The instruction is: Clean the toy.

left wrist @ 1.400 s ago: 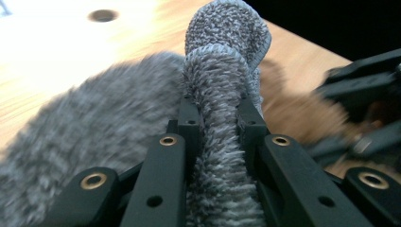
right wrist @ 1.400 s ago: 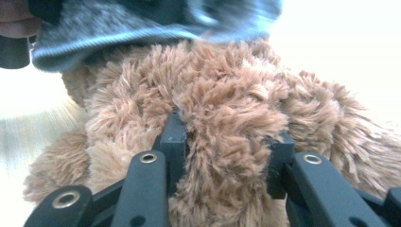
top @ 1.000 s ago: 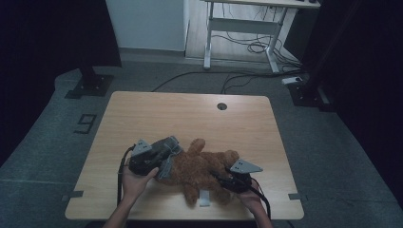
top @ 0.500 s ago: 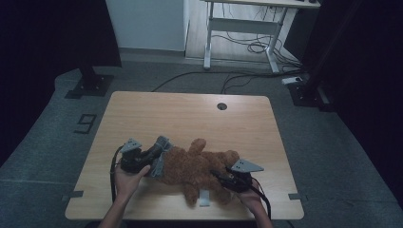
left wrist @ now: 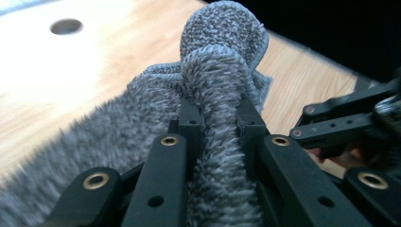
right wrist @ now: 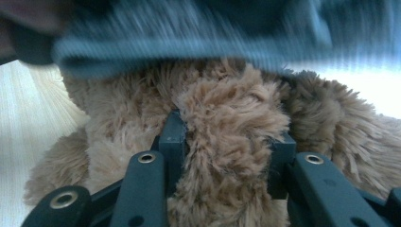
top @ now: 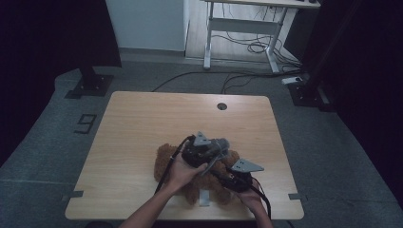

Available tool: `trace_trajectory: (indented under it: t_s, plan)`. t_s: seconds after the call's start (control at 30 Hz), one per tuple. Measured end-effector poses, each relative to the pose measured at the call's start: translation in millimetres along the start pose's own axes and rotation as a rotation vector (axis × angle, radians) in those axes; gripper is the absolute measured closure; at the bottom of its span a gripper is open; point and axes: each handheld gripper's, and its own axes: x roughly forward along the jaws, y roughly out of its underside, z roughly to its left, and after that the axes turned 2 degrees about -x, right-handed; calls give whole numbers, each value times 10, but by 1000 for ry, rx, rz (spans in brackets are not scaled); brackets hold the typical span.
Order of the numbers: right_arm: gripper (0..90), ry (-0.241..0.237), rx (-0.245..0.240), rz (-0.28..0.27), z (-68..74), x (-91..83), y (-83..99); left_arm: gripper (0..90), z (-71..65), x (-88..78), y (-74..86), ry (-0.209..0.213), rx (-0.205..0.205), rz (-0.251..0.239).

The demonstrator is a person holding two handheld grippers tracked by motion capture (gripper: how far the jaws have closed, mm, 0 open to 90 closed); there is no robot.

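1. Lying near the front edge of the table (top: 142,123), a little right of its middle, is the brown plush bear (top: 164,159), and we see it from above with its fur spread flat on the wood.
2. We find a grey fuzzy cloth (left wrist: 113,137) over the bear; in the high view a strip of it (top: 219,145) shows at the tip of the left gripper (top: 216,148), above the toy's body.
3. We see in the left gripper view that its jaws are clamped on a bunched fold of that grey cloth, which rises between them and curls over at the top.
4. We read the right gripper (top: 223,175) as closed on the bear: in the right gripper view (right wrist: 227,142) a thick tuft of brown fur is pinched between its two black jaws.
5. Our right gripper sits at the bear's right end, close to the table's front edge, with the left gripper just beyond it toward the middle.
6. We also see, in the right gripper view, a blurred band of the grey cloth (right wrist: 189,42) above the fur.
7. Farther out, a round hole (top: 222,106) marks the table near its far edge, and bare wood lies to the left.
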Motion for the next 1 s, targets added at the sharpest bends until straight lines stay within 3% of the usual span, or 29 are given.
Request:
trace_trajectory:
  t_s: [0.1, 0.13, 0.17, 0.27, 0.3, 0.33, 0.4, 0.6, 0.8, 0.87, 0.97, 1.0]
  plan:
    - [612, 0, 4, 1, -4, 3, 9, 774, 89, -22, 99, -10, -26, -16]
    - [613, 1, -3, -2, 9, 9, 5, 774, 192, -126, 164, -46, -45, -23]
    - [613, 1, -3, -2, 9, 9, 5, 774, 192, -126, 164, -46, -45, -23]
    - [612, 0, -1, -3, 10, 4, 5, 775, 444, -389, 331, -94, -93, -36]
    - [612, 0, -1, -3, 10, 4, 5, 775, 444, -389, 331, -94, -93, -36]
    - [612, -2, 2, -4, 8, 8, 1, 775, 531, -535, 400, -120, -98, -48]
    - [612, -3, 4, -5, 4, 10, 1, 775, 625, -665, 467, -152, -110, -58]
    - [613, -2, 7, -9, 9, 6, 5, 774, 943, -911, 729, -172, -204, -80]
    - [613, -4, 9, -8, 0, 2, 8, 776, 1099, -1009, 936, -207, -256, -70]
    - [613, -4, 10, -10, -3, 4, 10, 776, 1182, -1035, 1042, -204, -294, -62]
    - [613, -3, 11, -10, -6, 6, 9, 775, 1185, -1054, 1023, -194, -303, -75]
    - [613, -1, 11, -10, -12, 8, 11, 775, 1098, -1064, 905, -212, -259, -84]
